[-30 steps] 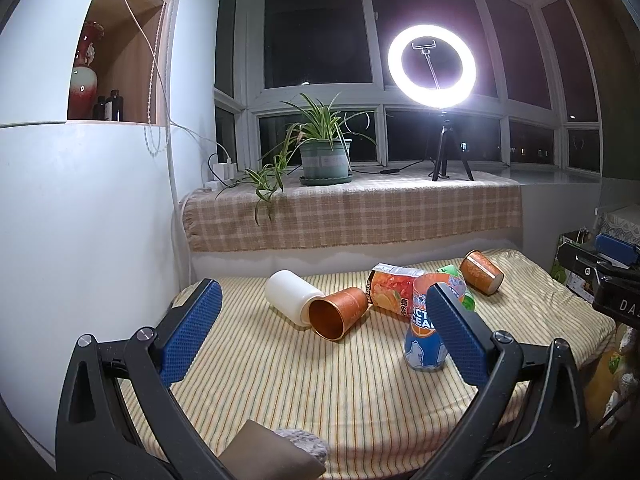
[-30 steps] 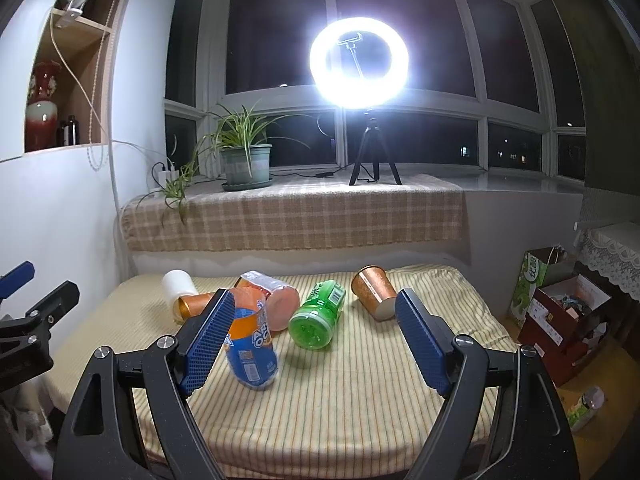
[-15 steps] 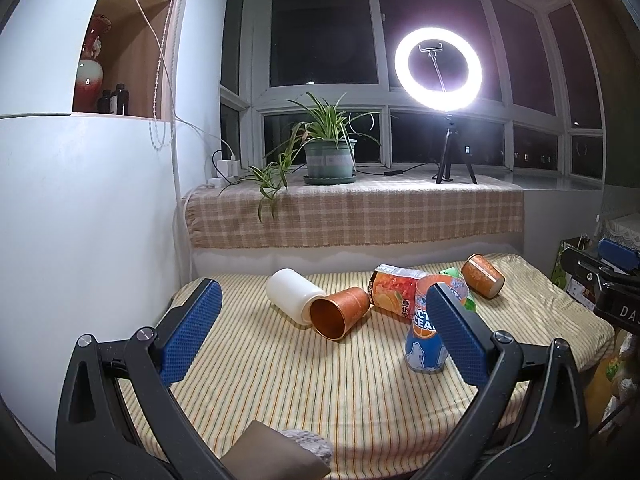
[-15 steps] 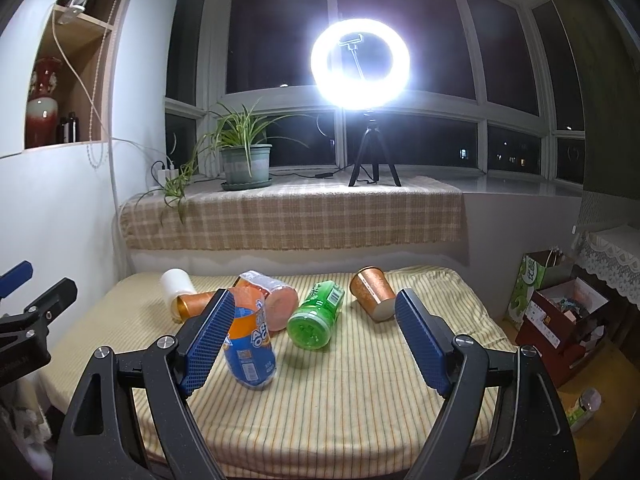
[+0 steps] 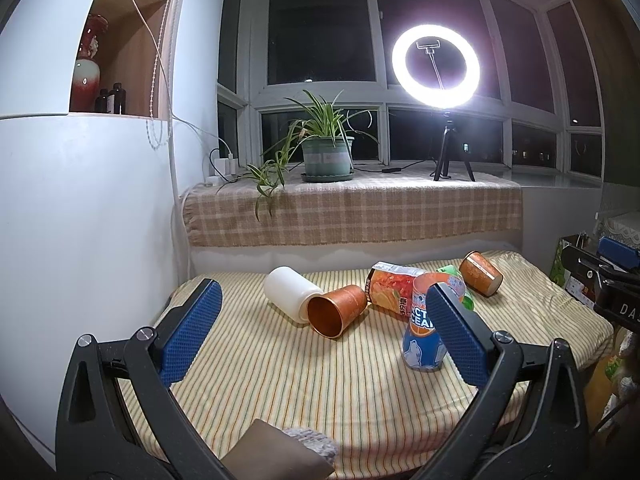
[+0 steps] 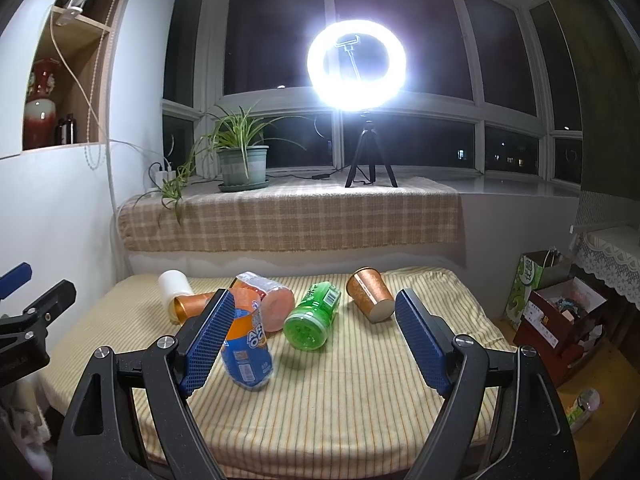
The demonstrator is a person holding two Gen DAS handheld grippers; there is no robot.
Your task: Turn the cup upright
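Several cups lie on their sides on a striped cloth table. A copper cup lies with its mouth toward me, next to a white cup; both show in the right wrist view, copper and white. A second copper cup lies at the far right. An orange and blue cup stands tilted, mouth down. My left gripper is open and empty, short of the cups. My right gripper is open and empty.
An orange printed cup and a green cup lie among the others. A checked-cloth sill with a potted plant and ring light runs behind. A white wall stands left; boxes sit on the floor right.
Both views have shifted only slightly; the left camera has edged a little. The cups have not moved and both grippers stay open.
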